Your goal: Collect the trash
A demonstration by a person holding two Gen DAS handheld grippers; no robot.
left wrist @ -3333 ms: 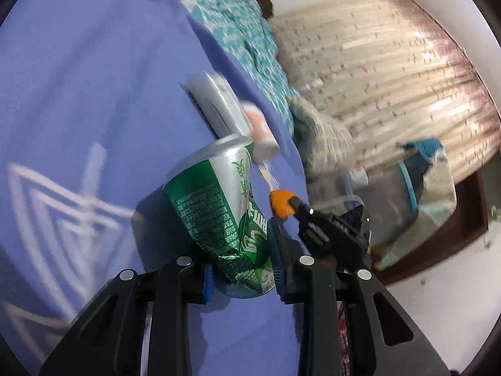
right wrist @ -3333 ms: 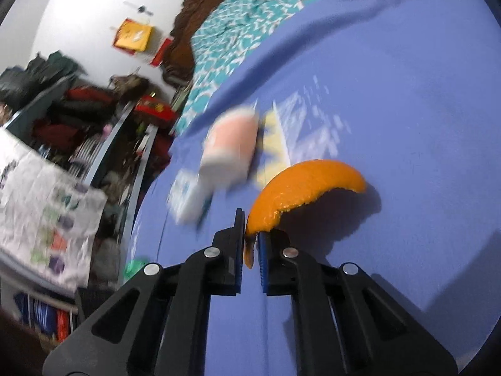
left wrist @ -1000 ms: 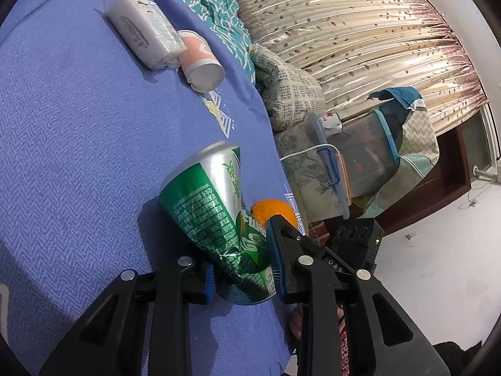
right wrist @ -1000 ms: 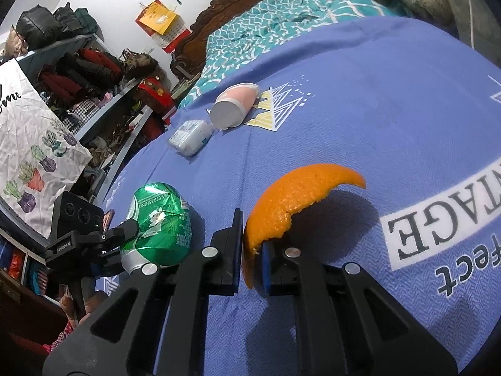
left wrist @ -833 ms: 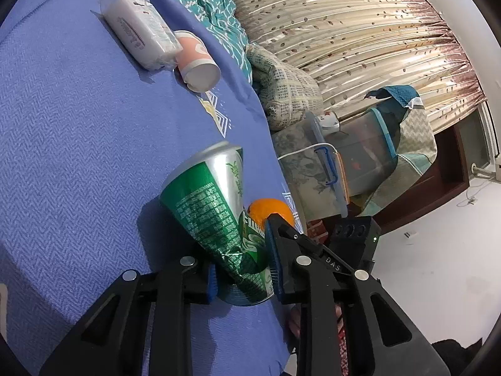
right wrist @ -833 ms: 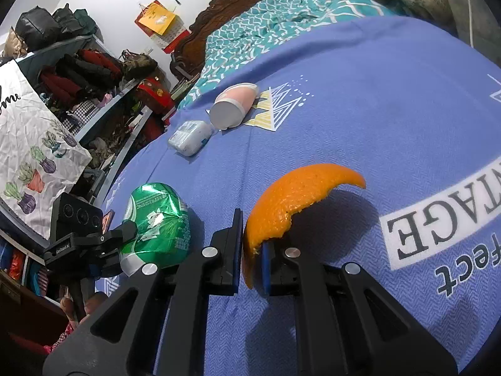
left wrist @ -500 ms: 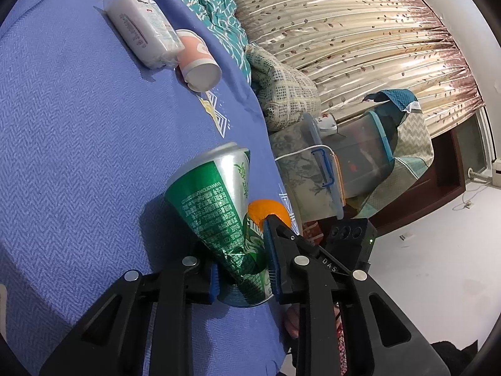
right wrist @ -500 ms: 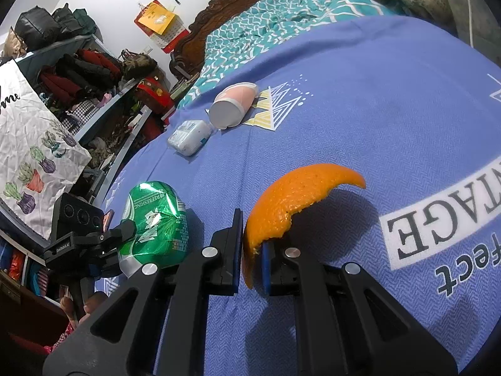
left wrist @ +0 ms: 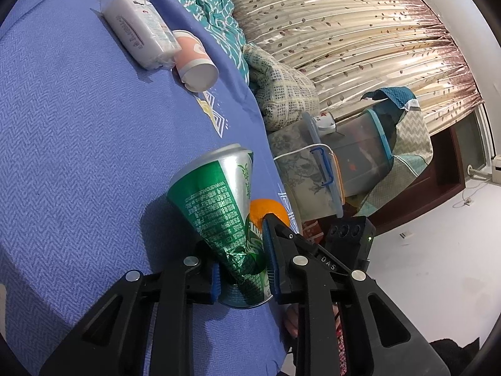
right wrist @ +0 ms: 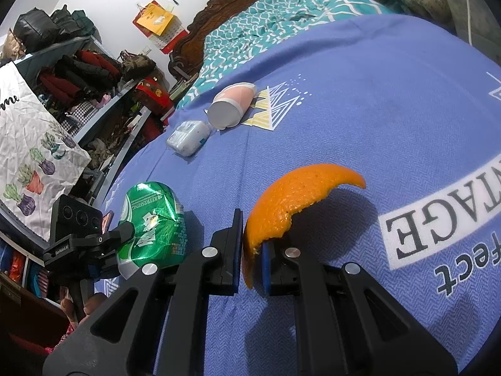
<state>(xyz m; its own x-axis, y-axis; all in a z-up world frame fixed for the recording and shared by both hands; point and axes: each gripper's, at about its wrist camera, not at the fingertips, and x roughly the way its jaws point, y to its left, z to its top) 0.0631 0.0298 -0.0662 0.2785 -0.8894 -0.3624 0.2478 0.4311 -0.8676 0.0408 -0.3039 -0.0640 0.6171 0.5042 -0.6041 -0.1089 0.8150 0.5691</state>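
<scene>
Left tongs (left wrist: 242,266) clamped on crushed green can (left wrist: 219,206), right tongs (right wrist: 252,250) pinching orange peel (right wrist: 291,194), both held just above blue bedspread (right wrist: 375,94). Paper cup (right wrist: 230,109) and tissue pack (right wrist: 188,138) farther back.

The can (left wrist: 219,206) at the lower middle of the left wrist view is thin glossy metal, green and silver, creased and dented where it narrows, and it lies over a blue blanket (left wrist: 78,156) of matt woven cloth with a fine zigzag texture. The orange peel (right wrist: 294,197) in the middle of the right wrist view has a pitted, slightly shiny skin and a rough torn edge. At the upper left of the left wrist view, the tissue pack (left wrist: 137,36) is in shiny plastic wrap and the cup (left wrist: 194,62) is matt paper.
</scene>
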